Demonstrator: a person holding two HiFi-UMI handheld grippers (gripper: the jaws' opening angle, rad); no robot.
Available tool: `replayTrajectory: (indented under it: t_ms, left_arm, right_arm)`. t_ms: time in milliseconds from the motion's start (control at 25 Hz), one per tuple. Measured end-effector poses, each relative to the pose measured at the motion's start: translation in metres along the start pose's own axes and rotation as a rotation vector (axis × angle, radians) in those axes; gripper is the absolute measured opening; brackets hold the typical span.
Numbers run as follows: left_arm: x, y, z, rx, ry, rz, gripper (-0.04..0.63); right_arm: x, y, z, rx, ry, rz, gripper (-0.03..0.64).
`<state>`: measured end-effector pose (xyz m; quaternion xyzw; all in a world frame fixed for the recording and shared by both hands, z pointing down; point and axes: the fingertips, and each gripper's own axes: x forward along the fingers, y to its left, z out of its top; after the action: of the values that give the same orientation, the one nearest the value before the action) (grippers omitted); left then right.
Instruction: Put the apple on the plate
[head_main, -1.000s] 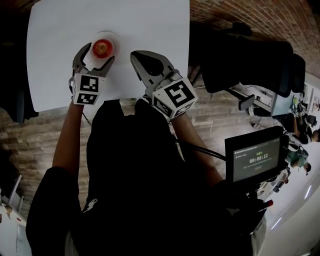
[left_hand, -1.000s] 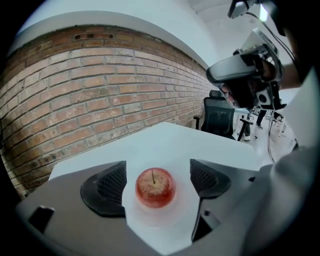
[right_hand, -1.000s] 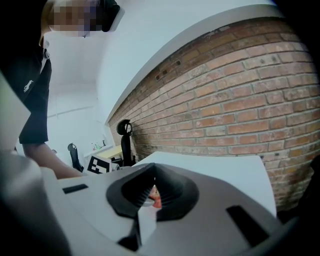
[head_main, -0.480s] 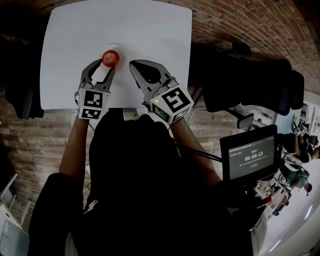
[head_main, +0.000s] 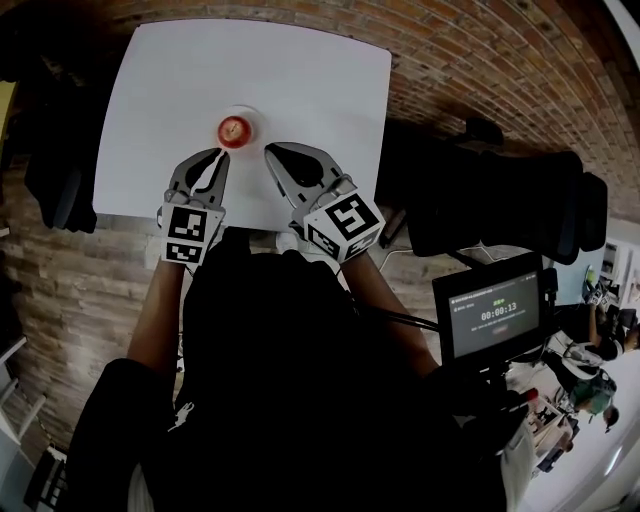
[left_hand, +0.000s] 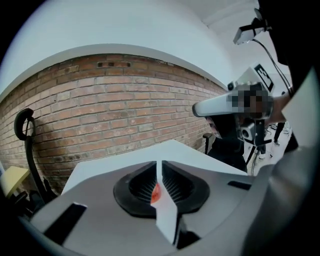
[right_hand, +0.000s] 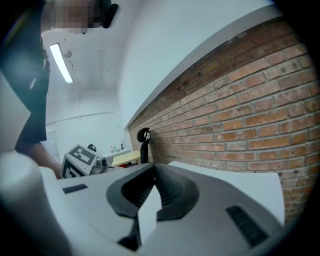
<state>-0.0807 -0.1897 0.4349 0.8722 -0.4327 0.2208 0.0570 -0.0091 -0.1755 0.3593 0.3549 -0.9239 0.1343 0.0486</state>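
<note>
White surface, brick behind: apple sits on plate mid-surface, as the task wants. Left gripper is clear near the front edge, fingers just closing, nearly together, empty. Right gripper is alongside, clenched on nothing; the apple likely needs no grip.

The right gripper occupies the lower centre of the frame, jaws closed together with nothing between them. Beyond it, the white table extends to the right. A brick wall fills the right half. A marker cube appears at centre left.
</note>
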Motion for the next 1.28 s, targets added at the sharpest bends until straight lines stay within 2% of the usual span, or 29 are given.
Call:
replayTrajectory:
  t_ms: [200, 480, 920, 1280]
  left_arm:
    - [-0.021, 0.000, 0.009, -0.009, -0.024, 0.042, 0.014]
    - [-0.046, -0.007, 0.024, -0.022, -0.073, 0.097, 0.008]
    - [-0.073, -0.002, 0.017, -0.036, -0.086, 0.162, 0.008]
    - [-0.070, -0.011, 0.009, -0.051, -0.073, 0.169, 0.007]
  right_arm:
    - [-0.002, 0.010, 0.007, -0.020, -0.018, 0.033, 0.003]
    - [-0.013, 0.014, 0.012, -0.045, -0.034, 0.060, 0.003]
    - [-0.021, 0.019, 0.017, -0.090, -0.049, 0.086, 0.003]
    - [-0.027, 0.019, 0.009, -0.084, -0.037, 0.084, 0.003]
